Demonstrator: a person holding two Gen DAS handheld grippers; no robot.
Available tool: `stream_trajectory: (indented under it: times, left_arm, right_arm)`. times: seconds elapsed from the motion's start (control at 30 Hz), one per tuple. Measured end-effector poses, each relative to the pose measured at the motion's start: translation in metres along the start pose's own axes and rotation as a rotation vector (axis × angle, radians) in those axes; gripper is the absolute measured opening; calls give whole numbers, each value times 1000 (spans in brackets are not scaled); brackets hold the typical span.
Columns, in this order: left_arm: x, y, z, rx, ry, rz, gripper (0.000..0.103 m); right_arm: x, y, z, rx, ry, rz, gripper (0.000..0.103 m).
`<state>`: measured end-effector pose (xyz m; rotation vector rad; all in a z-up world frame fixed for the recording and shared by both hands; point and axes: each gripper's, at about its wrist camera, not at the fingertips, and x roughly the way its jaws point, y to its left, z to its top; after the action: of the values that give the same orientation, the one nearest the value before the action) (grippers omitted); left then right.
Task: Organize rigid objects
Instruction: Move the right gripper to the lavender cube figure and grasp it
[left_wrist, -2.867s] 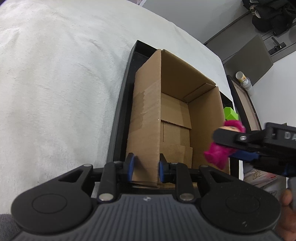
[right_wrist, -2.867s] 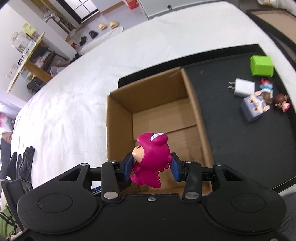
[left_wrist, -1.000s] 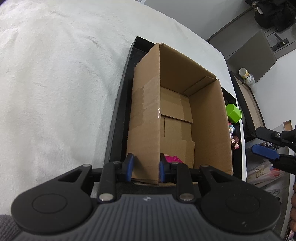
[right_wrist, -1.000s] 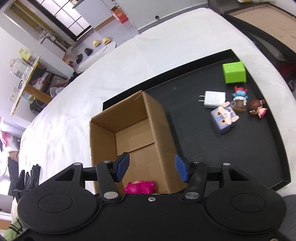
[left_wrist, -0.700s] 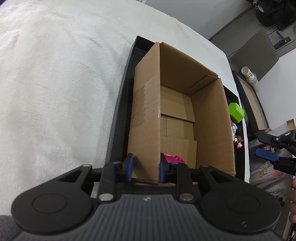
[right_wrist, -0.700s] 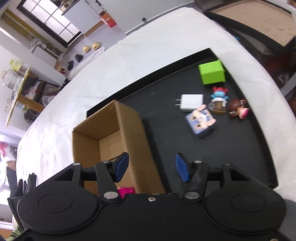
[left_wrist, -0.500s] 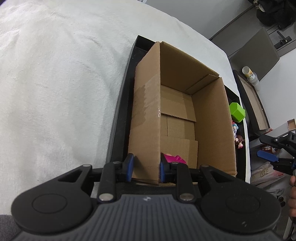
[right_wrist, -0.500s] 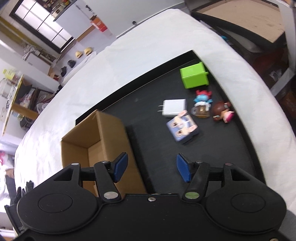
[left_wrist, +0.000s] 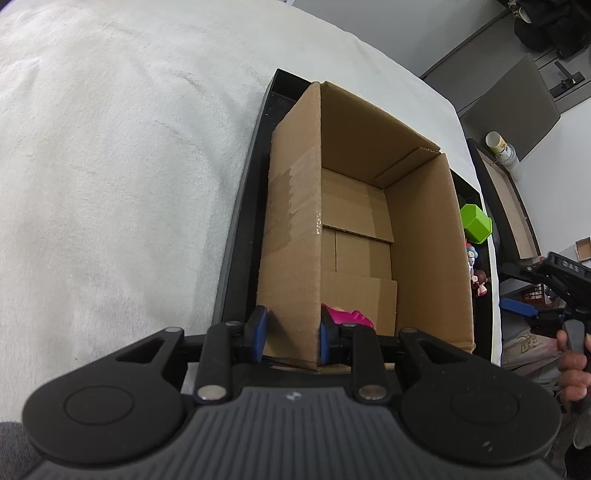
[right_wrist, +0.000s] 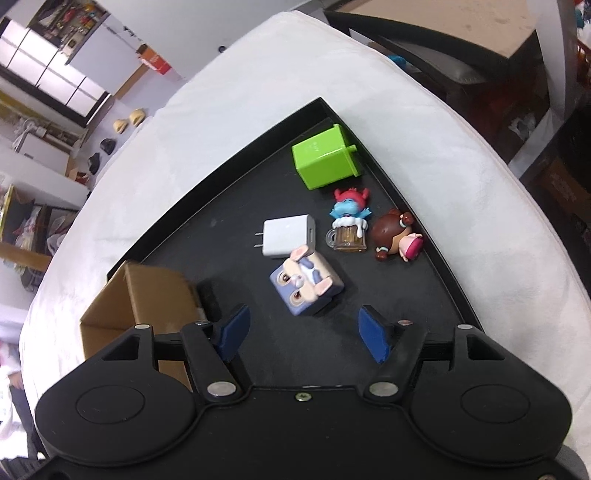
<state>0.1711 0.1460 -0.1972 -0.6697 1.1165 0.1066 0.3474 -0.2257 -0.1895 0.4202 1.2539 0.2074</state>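
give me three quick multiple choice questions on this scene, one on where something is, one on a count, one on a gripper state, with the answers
1. Where is the pink toy figure?
A. inside the brown cardboard box
B. on the black tray beside the green cube
C. between the right fingers

2. How many loose items lie on the tray outside the box?
A. three
B. five
C. seven

3. What is the left gripper doing?
A. hanging open above the tray
B. shut on the box wall
C. holding the white charger

Answers:
1 A, pink shows at the box's near inner end.
2 B: green cube, white charger, blue block figure, mug figure, brown-haired doll.
3 B, its fingers pinch the cardboard wall.
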Motion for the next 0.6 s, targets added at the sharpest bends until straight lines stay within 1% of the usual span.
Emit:
stream_trajectory:
  times: [0.2,0.4,0.43,0.5,0.6]
  left_arm:
    - [1,2,1,-5,-6,-4,25]
    - [0,3,1,-3,-8,-7,25]
    - [-1,3,1,0,-7,-6,25]
    - [-1,2,1,5,-5,-3,25]
    - [-1,2,2,1,-3,-2,25]
  right_arm:
    - [25,-3,14,69,1,-28,65]
    - [46,2,21,120,-1,-77,65]
    - [48,3,22,129,-5,-85,66]
    - [52,5,25,142,-14,-99,73]
    - [59,7,28,143,-22,-128,73]
